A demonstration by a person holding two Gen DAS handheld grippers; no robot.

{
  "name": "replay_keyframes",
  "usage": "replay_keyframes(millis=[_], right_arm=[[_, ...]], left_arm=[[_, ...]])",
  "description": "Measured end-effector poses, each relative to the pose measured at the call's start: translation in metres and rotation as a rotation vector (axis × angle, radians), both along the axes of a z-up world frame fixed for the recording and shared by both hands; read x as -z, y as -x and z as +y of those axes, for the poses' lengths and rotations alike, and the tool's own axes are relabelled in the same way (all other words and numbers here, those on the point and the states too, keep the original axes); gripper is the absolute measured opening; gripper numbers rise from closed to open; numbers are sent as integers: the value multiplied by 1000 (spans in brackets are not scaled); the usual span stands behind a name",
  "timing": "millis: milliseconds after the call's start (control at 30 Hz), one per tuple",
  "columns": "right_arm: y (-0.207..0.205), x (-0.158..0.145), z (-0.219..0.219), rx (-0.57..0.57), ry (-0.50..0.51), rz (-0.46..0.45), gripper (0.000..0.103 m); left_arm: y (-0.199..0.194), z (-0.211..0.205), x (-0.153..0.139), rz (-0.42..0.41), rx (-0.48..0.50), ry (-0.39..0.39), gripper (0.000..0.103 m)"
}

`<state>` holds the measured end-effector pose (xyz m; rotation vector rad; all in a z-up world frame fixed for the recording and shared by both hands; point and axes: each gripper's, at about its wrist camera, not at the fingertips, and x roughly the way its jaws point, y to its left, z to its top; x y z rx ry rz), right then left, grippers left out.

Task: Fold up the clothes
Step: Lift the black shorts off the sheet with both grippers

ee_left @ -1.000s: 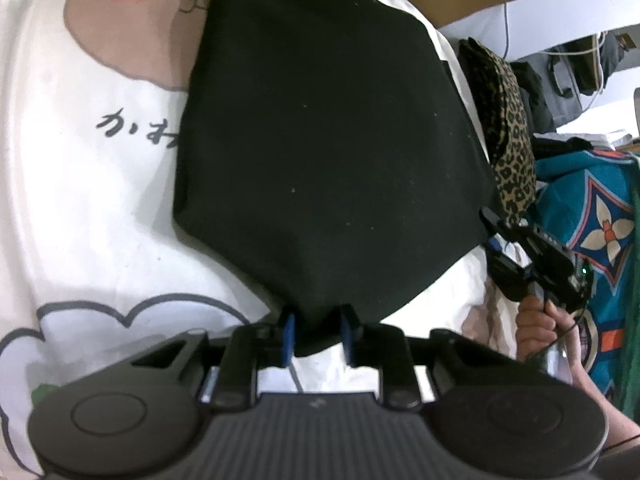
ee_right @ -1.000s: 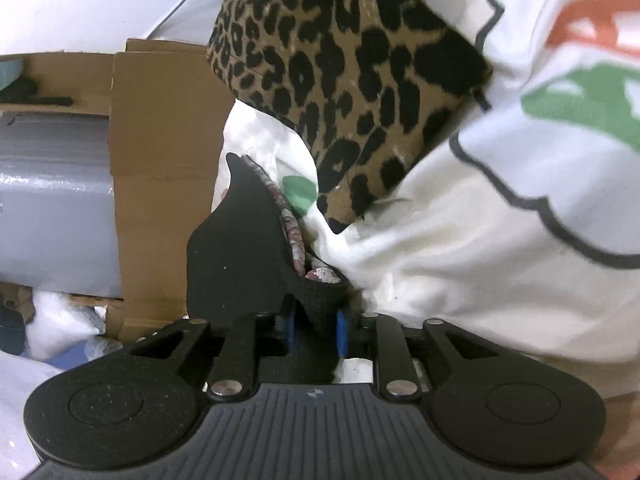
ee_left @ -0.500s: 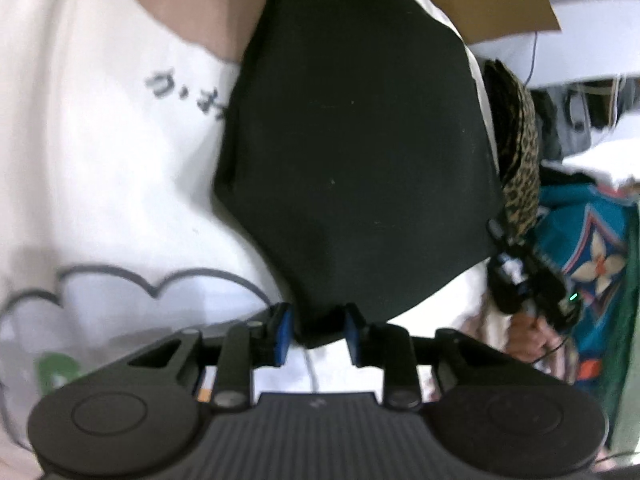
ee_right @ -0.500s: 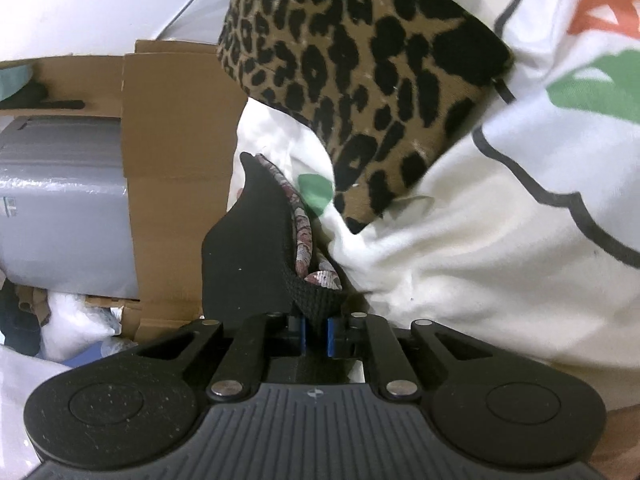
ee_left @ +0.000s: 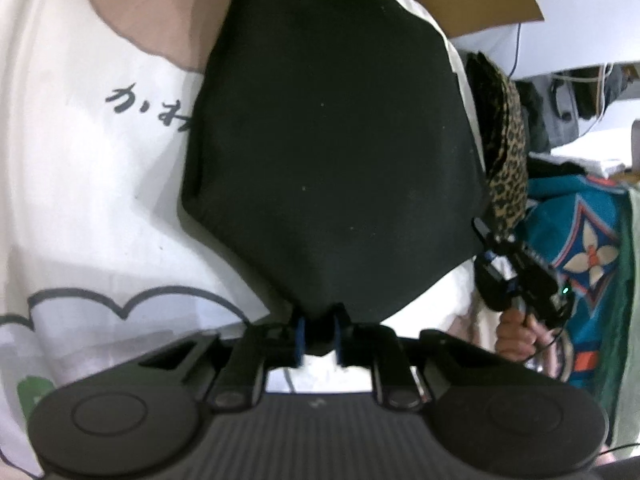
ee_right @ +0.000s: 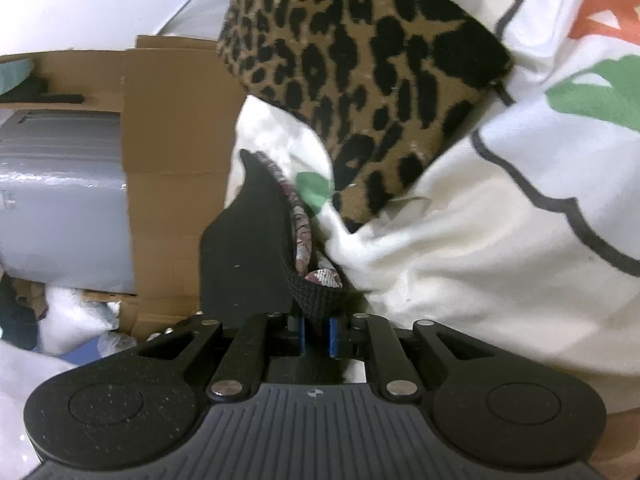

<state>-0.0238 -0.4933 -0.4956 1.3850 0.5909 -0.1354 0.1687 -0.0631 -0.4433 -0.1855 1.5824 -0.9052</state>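
Two tongs, left tongs, right tongs, pinching one black garment

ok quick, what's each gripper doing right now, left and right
Left gripper: closed on the near edge of the black garment.
Right gripper: closed on another edge of the same black garment.

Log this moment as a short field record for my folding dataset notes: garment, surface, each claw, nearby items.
garment: black garment, spread over the bed, near corners pinched
surface: white printed bedsheet
left claw: shut on a garment corner
right claw: shut on a ribbed edge of the garment
nearby: leopard-print cloth on the sheet, cardboard box beside the bed
fold status: cannot tell
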Motion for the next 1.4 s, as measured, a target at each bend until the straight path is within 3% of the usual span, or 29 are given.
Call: replay_keyframes(millis=[167, 267, 367, 933, 1400], right_arm=[[-1, 0, 0, 3, 13, 9, 12], [-1, 1, 1, 16, 18, 8, 12], [-3, -1, 1, 2, 30, 9, 7], [2, -31, 19, -154, 29, -6, 4], [18, -61, 51, -352, 107, 15, 4]], left_arm=[[2, -4, -2, -23, 11, 0, 27], [3, -6, 1, -15, -2, -8, 12], [3, -8, -1, 8, -32, -42, 8], [-3, -10, -61, -123, 143, -289, 6], [53, 29, -64, -72, 108, -440, 6]])
